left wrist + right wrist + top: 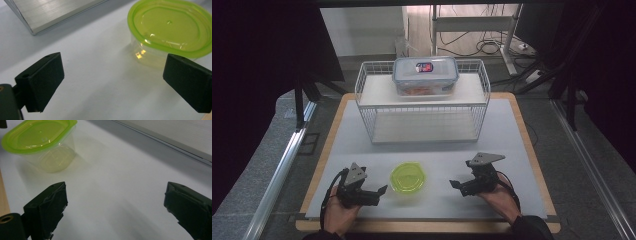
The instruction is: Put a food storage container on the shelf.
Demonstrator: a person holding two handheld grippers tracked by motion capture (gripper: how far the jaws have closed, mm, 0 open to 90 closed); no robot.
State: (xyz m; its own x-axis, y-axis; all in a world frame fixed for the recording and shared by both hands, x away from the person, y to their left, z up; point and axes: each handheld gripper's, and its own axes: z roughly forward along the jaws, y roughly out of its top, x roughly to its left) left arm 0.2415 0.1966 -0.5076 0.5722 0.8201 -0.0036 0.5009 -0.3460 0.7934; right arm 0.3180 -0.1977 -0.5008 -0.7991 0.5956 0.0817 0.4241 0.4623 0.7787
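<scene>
A small clear tub with a lime-green lid stands near the front middle of the white mat. My left gripper rests just left of it, open, with nothing between its jaws; in the left gripper view the green-lidded tub lies ahead to the right of the open left gripper. My right gripper sits to the tub's right, open and empty; in the right gripper view the tub is at upper left, beyond the open right gripper.
A white wire rack stands at the back of the mat, with a clear blue-rimmed lidded box on its top shelf. Metal rails run along both table sides. The wooden table edge borders the mat.
</scene>
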